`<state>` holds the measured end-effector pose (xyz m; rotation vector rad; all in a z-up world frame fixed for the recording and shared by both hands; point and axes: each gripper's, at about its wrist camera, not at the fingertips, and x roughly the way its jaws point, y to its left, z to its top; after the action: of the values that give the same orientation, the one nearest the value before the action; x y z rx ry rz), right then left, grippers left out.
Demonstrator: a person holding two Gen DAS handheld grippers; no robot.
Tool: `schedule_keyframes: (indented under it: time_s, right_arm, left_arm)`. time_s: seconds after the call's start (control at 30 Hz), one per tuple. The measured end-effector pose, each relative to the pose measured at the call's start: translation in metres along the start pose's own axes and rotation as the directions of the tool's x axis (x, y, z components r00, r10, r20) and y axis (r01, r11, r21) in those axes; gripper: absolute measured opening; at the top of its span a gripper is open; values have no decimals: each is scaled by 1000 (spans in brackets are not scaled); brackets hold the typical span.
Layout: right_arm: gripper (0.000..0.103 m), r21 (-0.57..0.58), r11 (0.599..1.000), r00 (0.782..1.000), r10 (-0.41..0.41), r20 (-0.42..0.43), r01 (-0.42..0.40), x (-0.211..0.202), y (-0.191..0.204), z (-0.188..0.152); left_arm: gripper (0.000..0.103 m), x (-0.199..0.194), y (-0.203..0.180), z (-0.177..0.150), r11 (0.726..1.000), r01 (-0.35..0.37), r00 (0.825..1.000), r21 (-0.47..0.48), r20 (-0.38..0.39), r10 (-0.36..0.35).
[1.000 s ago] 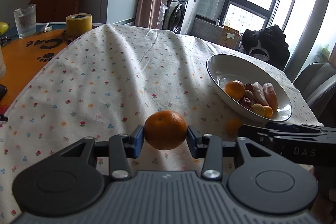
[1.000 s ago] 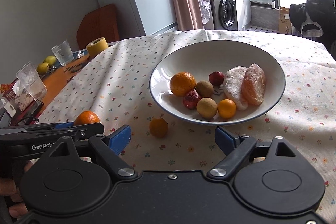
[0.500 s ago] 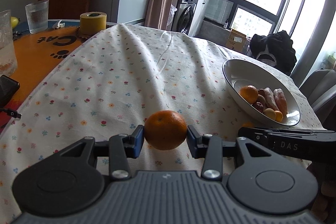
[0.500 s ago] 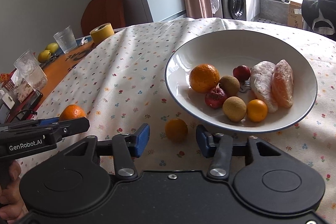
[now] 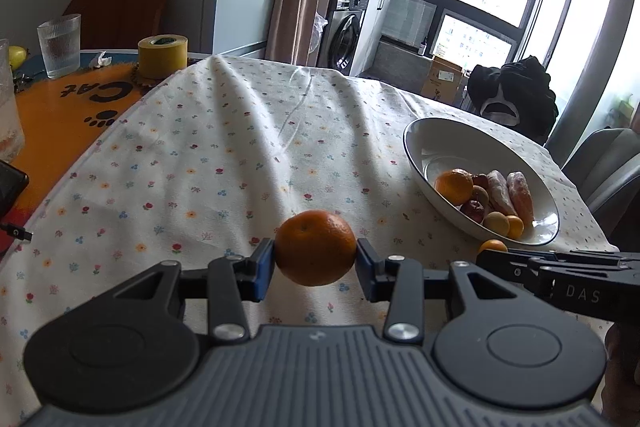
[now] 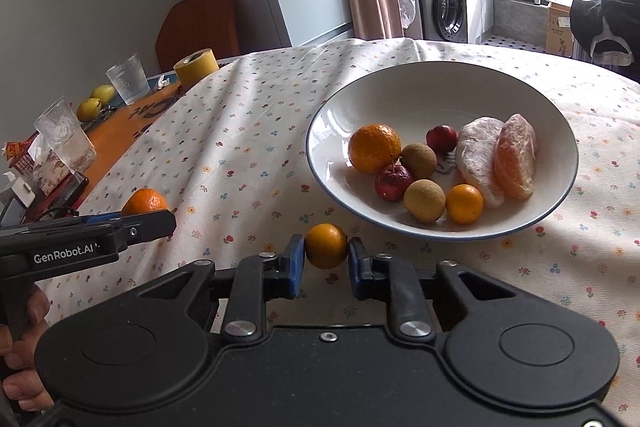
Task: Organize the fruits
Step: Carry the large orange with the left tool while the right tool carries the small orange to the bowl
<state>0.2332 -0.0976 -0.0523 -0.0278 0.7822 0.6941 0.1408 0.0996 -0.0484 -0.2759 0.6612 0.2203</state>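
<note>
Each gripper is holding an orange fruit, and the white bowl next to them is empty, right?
Not quite. The white bowl isn't empty: the right wrist view shows several fruits in it. The rest holds: the left gripper holds a mandarin and the right gripper a small orange fruit.

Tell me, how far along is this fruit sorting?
Done: several fruits lie in the white bowl. In hand: left gripper grips a large orange; right gripper, jaws just closing, pinches a small orange fruit. Left: both into the bowl.
</note>
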Motion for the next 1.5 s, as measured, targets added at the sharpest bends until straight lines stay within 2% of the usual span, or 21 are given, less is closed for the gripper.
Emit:
schedule_keyframes:
  time_s: [0.57, 1.5]
  right_arm:
    - [21, 19, 999, 997, -32, 71, 31, -31, -20, 10]
    - [21, 83, 994, 988, -81, 130, 71, -37, -67, 32]
  left_arm:
    - [42, 2, -24, 17, 999, 26, 999, 45, 24, -27]
    - [42, 39, -72, 54, 993, 70, 997, 97, 36, -74]
